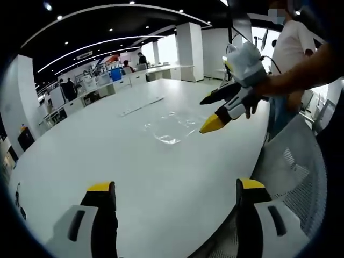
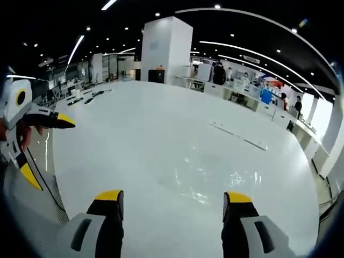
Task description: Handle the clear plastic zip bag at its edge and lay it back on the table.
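Left gripper view: zip bag (image 1: 171, 128) flat mid-table (image 1: 107, 145), bare surface around; both claws wide open, empty.

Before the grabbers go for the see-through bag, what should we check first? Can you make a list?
1. Clear zip bag lying flat on the white table: ok.
2. Left gripper jaws apart, holding nothing: ok.
3. Right gripper jaws apart, holding nothing: ok.
4. Nothing lying on the bag: ok.
5. Right gripper close to the bag's edge: ok, it hovers beside it.
6. Which edge has the zip: cannot tell.
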